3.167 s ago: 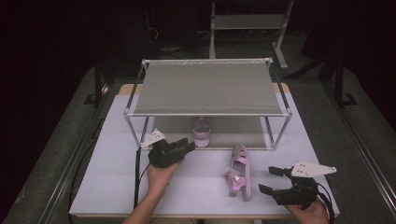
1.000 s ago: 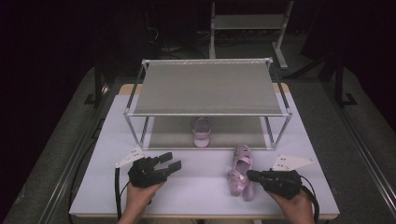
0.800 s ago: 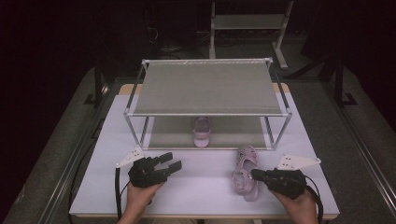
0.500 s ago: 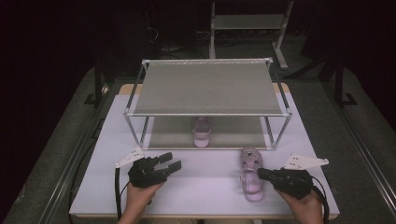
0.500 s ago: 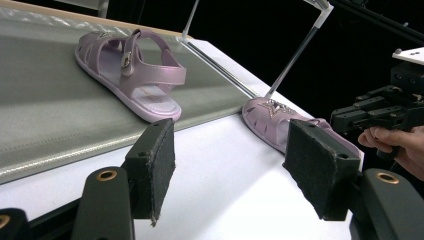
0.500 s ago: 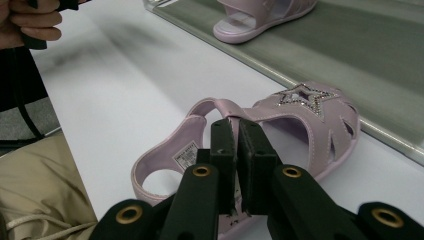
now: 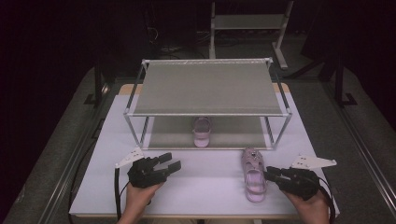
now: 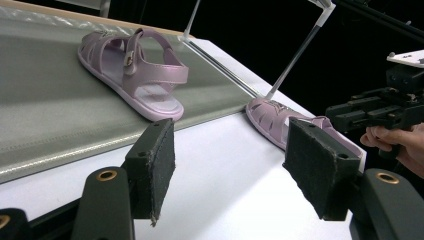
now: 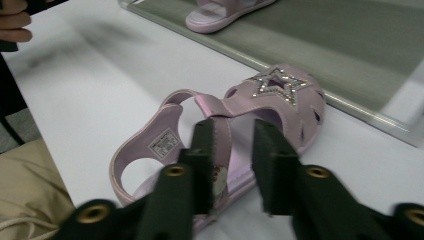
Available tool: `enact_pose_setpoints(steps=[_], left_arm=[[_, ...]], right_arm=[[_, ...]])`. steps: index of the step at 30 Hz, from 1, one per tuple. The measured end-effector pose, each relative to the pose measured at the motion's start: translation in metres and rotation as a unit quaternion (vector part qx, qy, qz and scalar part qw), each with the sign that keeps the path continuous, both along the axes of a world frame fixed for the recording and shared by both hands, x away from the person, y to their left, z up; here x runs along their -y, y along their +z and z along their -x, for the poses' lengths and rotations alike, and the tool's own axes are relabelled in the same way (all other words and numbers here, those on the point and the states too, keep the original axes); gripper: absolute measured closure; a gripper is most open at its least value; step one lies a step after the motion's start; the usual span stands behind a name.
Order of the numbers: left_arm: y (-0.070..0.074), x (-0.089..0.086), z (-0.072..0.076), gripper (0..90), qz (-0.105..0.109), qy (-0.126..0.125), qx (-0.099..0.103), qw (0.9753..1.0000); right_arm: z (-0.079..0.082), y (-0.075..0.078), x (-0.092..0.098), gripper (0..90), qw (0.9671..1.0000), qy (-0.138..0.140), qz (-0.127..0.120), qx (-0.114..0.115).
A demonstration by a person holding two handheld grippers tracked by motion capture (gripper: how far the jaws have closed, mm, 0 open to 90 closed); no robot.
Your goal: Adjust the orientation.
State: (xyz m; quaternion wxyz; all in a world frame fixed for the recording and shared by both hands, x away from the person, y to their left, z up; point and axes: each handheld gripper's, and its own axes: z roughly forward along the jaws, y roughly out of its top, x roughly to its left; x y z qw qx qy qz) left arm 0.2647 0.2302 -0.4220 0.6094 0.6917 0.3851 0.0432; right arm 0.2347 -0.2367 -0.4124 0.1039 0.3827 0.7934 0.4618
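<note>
At the near edge of the white counter point(image 7: 205, 186), a person works a hand-held tool in each hand. The right tool point(image 7: 270, 175) closes on the side of a lilac sandal point(image 7: 252, 175) lying on the counter at the right; in the right gripper view the two black jaws stand close together over the ankle strap, though whether they truly pinch it cannot be told. The sandal points away from the person, a jewelled star point(image 9: 274, 82) on its toe cap. The left tool point(image 7: 168, 163) hovers over bare counter on the left, well apart from the sandal, its jaws spread wide and gripping nothing. Just beyond the sandal's toe stands a two-tier shoe rack point(image 7: 205, 88) with a white metal frame and grey mesh shelves. A second lilac sandal point(image 7: 202, 132) rests on its lower shelf near the middle, heel toward the person. Behind the counter the room falls dark, with another white-framed stand point(image 7: 247, 21) farther back.
</note>
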Motion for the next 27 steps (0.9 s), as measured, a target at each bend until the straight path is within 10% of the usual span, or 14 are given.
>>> enact_pose_setpoints(steps=[9, 27], left_arm=[[0.0, -0.001, 0.0, 36.5, 0.0, 0.003, 0.003, 1.0], [0.001, -0.002, 0.001, 35.5, -0.006, 0.007, 0.009, 0.9999]], right_arm=[[0.007, 0.001, -0.004, 45.5, 0.9995, -0.014, -0.022, -0.018], [0.01, -0.009, -0.023, 55.9, 0.9976, -0.052, 0.007, -0.046]])
